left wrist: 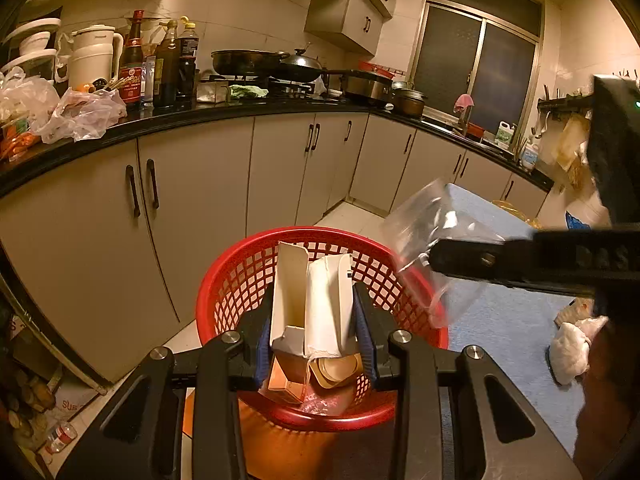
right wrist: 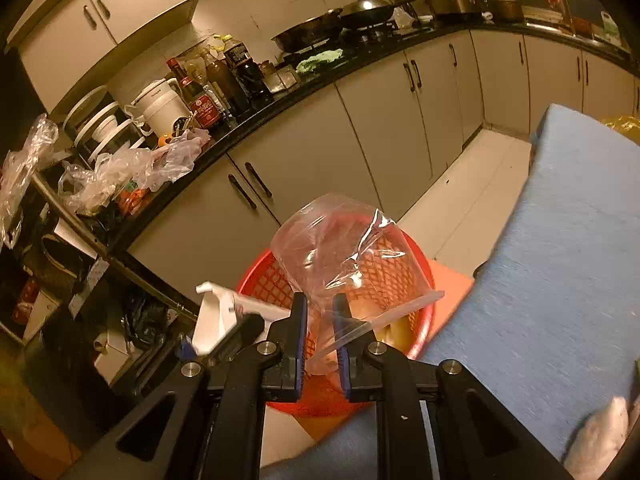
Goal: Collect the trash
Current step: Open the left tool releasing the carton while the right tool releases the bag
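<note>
— Red plastic lattice, is that the bin? Half of it is covered.

— Yes, the red basket [left wrist: 256, 280] stands on the floor beside the blue mat [left wrist: 512, 320]. Its bottom is hard to read: a tan tray-like piece lies there, the rest is blocked by the left gripper [left wrist: 314, 320].

— What is that gripper pinching?

— A torn white carton [left wrist: 316, 304], stiff and creased, upright between the blue pads, which press on both its sides, right over the basket.

— And the other one?

— The right gripper [right wrist: 320, 328] stands slightly parted. A clear plastic bag [right wrist: 344, 248], glossy and crinkled, hangs over the basket; its zip strip crosses between the fingers, and I cannot tell whether the pads touch it.

— Anything else around?

— White crumpled paper [left wrist: 570, 348] on the mat, cut off by the frame edge. Behind, a black countertop [left wrist: 240, 110] with sauce bottles [left wrist: 132, 60], pans and loose plastic bags [left wrist: 84, 112]; the labels are too small to read.
</note>
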A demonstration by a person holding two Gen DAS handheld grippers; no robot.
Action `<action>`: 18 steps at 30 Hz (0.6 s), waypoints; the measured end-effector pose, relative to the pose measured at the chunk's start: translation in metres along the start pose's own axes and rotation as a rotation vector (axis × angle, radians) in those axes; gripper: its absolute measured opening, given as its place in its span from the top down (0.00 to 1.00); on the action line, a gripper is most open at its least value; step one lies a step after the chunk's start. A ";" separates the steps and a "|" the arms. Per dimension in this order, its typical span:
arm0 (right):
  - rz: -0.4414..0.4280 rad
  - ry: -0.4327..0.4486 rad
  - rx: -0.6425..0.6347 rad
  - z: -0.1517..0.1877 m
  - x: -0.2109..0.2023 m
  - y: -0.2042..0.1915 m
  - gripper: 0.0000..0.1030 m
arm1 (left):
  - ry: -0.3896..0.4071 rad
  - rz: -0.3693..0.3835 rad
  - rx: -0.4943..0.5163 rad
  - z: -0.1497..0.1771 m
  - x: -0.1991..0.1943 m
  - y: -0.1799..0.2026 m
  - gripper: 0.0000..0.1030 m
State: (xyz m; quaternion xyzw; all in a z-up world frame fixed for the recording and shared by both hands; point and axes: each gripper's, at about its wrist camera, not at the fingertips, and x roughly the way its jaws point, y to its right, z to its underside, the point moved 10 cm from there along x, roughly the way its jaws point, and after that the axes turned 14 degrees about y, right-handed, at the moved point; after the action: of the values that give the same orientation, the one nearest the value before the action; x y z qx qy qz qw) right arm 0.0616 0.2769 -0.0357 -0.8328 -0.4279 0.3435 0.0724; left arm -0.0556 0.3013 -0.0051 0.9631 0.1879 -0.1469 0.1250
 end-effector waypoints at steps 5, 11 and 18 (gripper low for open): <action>-0.007 0.012 0.042 -0.003 0.000 0.002 0.32 | -0.004 0.005 0.001 0.000 -0.001 0.001 0.52; -0.004 0.059 0.081 -0.008 -0.024 0.013 0.32 | 0.013 0.003 -0.004 -0.003 -0.004 0.001 0.42; 0.016 0.122 0.073 -0.011 -0.062 0.024 0.31 | 0.039 -0.015 0.032 -0.008 -0.015 0.010 0.34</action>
State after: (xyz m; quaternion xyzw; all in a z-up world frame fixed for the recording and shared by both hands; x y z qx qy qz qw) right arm 0.0601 0.2169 -0.0059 -0.8524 -0.4033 0.3080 0.1260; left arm -0.0632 0.2898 0.0094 0.9662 0.1951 -0.1321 0.1050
